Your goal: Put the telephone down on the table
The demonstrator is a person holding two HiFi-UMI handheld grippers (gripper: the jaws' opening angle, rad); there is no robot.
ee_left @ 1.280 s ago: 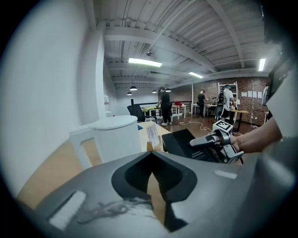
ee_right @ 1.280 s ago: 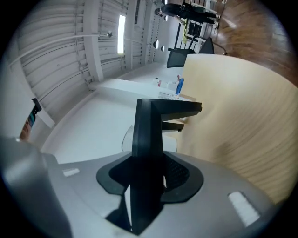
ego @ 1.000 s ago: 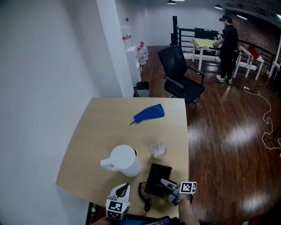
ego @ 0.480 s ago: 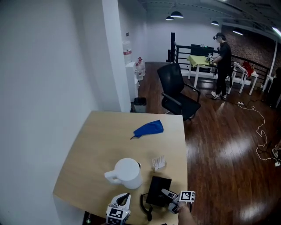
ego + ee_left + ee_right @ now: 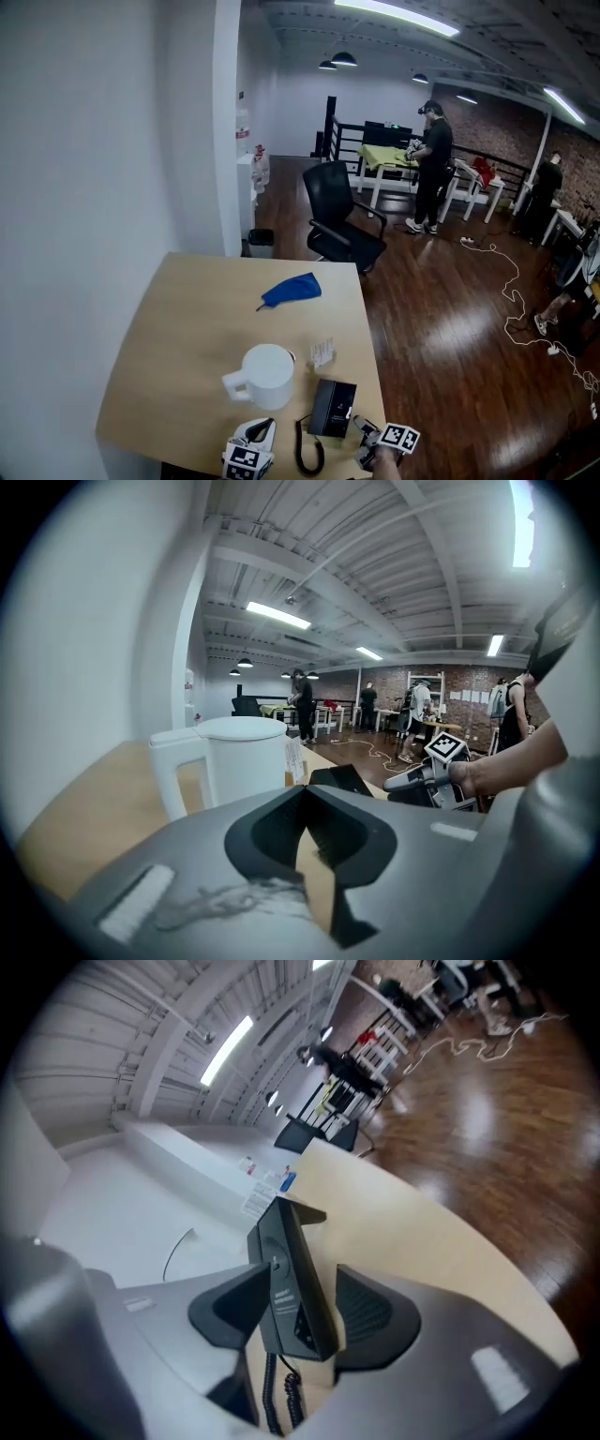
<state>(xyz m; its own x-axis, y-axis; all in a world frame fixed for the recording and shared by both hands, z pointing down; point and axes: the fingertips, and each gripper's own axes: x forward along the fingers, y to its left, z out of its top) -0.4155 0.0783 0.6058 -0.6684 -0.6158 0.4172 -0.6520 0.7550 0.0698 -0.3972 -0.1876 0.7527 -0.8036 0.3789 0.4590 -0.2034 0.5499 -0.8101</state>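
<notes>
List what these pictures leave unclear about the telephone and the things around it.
- The handset: whether it touches the table. In the right gripper view its own body hides its underside, and in the head view it is too small.
- The handset's label: blurred in the right gripper view.
- The small packet: its print is too small in the head view.
- The white jug: its lid covers the contents in the head and left gripper views.

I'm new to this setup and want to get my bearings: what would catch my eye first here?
The black telephone sits at the near edge of the table, between the jaws of the right gripper, which have just been opening; its coiled cord loops beside it. A white jug stands just left of it, and a blue cloth lies farther back.
</notes>
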